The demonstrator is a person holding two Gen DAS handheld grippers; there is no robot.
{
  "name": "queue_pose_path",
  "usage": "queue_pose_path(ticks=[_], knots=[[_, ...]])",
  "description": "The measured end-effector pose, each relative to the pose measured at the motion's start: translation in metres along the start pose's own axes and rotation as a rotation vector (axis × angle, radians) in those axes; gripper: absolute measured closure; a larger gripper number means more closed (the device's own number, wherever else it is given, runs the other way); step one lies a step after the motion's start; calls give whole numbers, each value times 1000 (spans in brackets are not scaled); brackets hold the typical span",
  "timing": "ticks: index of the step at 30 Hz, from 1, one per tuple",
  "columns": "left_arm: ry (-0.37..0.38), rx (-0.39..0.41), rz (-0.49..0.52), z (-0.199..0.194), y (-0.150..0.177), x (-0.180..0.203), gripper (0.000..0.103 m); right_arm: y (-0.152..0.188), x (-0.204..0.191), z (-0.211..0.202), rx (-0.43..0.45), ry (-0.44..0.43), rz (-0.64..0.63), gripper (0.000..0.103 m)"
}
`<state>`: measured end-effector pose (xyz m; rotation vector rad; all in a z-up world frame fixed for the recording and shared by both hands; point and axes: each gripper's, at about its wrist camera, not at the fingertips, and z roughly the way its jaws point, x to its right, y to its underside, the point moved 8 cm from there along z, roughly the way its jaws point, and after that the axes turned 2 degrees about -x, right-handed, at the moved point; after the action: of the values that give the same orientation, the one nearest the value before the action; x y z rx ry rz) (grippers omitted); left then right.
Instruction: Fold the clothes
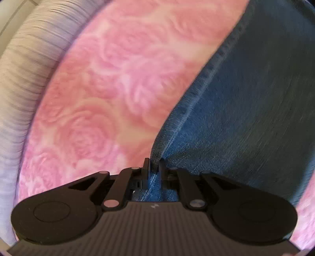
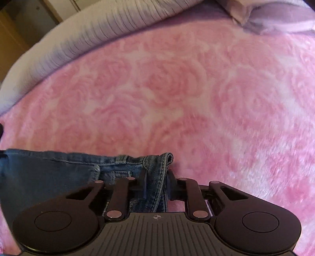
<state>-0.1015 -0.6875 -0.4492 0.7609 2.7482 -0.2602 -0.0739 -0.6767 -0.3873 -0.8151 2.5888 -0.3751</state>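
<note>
Blue denim jeans (image 1: 246, 110) stretch from my left gripper (image 1: 154, 165) up and to the right, over a pink rose-patterned blanket (image 1: 102, 94). The left gripper is shut on a seamed edge of the jeans. In the right wrist view the jeans (image 2: 59, 173) show their waistband, with stitching and a belt loop, reaching to the left. My right gripper (image 2: 156, 177) is shut on the waistband's right corner, which folds over just above the fingers. The blanket (image 2: 177, 102) fills the view beyond.
A white ribbed cover (image 1: 25, 65) borders the blanket at the left; the same ribbed cover (image 2: 94, 33) runs along the far edge. A lilac pillow (image 2: 275, 17) lies at the far right. Wooden furniture (image 2: 23, 21) stands beyond the bed's far left corner.
</note>
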Motion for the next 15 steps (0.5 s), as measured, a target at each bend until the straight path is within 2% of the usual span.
queue_pose_path(ticks=[2, 3, 9, 10, 12, 14, 15], knots=[[-22, 11, 23, 5, 6, 3, 96, 6, -10, -3, 11, 20, -22, 82], [-33, 22, 12, 4, 7, 2, 93, 9, -18, -6, 17, 32, -46, 82], [-93, 52, -125, -22, 39, -19, 80, 24, -66, -23, 54, 109, -194, 82], [-95, 60, -161, -31, 51, -20, 78, 26, -74, -26, 60, 121, -218, 81], [-100, 75, -248, -55, 85, -18, 70, 31, -91, -32, 72, 147, -267, 70], [-91, 76, -314, -82, 123, -2, 68, 36, -107, -38, 84, 172, -317, 61], [-85, 75, -346, -96, 143, 8, 63, 38, -115, -41, 90, 185, -341, 60]])
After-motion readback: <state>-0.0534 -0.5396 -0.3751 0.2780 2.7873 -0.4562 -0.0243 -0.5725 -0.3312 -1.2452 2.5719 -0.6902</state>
